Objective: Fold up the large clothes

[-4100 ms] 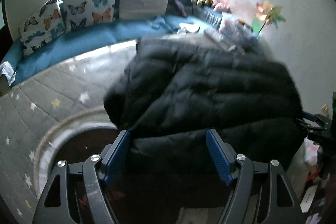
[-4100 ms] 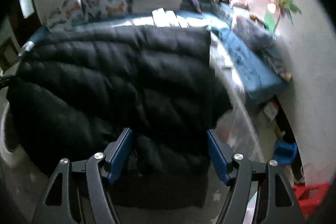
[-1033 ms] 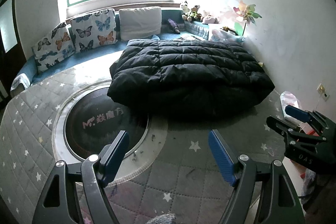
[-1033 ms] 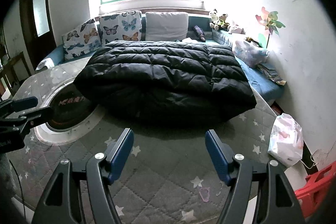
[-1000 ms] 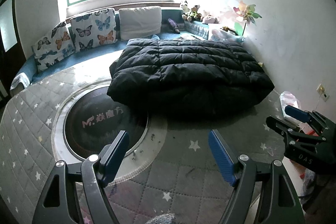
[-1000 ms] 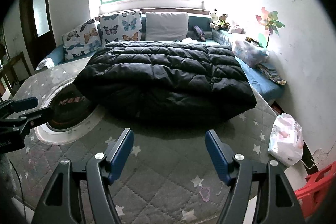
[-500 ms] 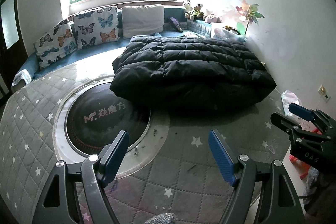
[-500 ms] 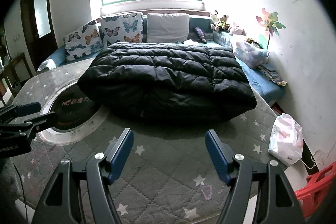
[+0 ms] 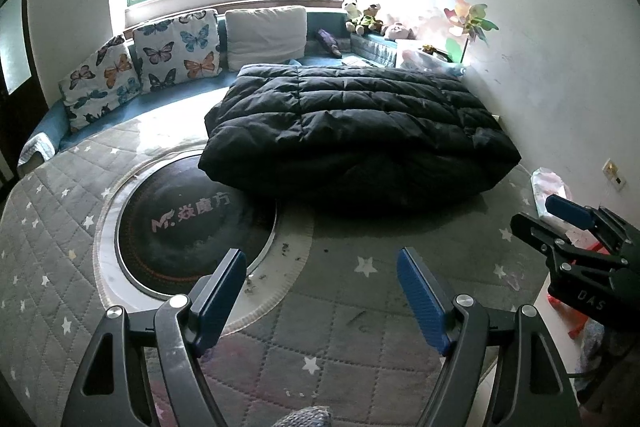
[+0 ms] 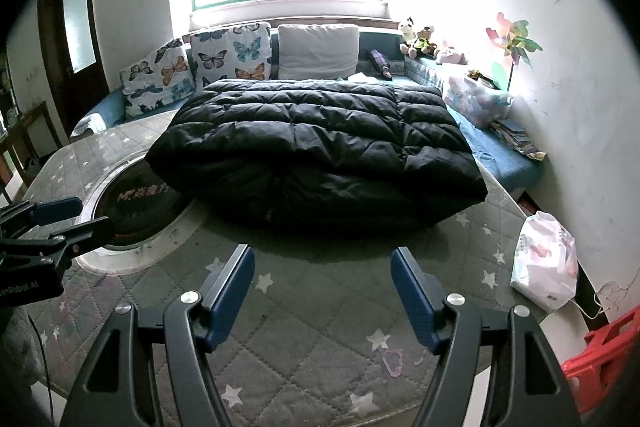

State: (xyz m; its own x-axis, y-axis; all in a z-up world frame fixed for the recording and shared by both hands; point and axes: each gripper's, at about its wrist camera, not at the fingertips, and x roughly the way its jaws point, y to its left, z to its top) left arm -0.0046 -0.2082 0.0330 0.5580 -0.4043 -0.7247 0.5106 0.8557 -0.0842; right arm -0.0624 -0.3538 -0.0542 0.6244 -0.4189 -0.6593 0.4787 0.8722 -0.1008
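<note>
Left wrist view: the black puffer coat (image 9: 352, 131) lay folded in a thick bundle on the grey star-quilted surface (image 9: 340, 311), its underside and inner layers hidden. It sat at twelve o'clock from the left gripper (image 9: 320, 291), well apart, its left edge overlapping the round dark disc (image 9: 192, 223). The right gripper (image 10: 322, 287) likewise faced it at twelve o'clock. Both grippers hung wide and empty. Four seconds earlier the coat had filled both views, right at the fingers.
</note>
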